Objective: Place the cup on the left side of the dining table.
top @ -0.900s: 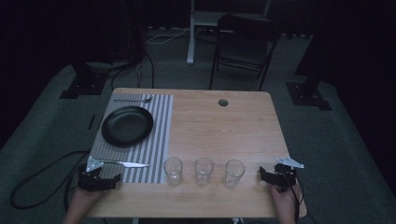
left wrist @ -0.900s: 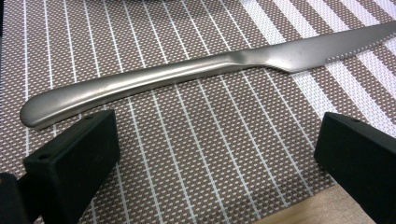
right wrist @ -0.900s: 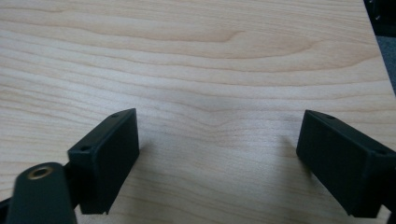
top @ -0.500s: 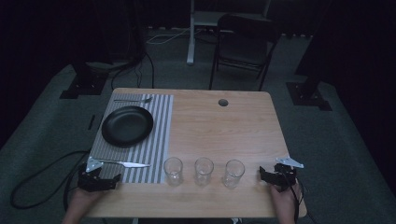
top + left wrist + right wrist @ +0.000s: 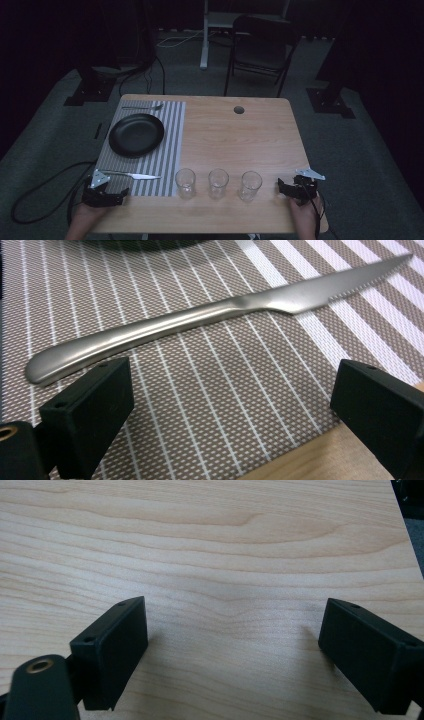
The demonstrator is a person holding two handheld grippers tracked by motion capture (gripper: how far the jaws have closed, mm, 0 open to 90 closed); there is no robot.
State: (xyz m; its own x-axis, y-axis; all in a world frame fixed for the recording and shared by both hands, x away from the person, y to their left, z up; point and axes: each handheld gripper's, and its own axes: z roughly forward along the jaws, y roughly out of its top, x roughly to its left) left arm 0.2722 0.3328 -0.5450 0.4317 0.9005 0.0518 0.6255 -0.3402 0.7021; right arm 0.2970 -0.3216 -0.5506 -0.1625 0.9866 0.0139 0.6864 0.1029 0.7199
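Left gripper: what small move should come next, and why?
Probably ease the left gripper forward and down over the knife handle. Its jaws stand open and empty just short of the knife, which lies flat and untouched on the striped placemat.

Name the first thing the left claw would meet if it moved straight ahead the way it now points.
Probably the knife: it lies across the striped placemat just ahead of the open left claw, though depth is hard to judge.
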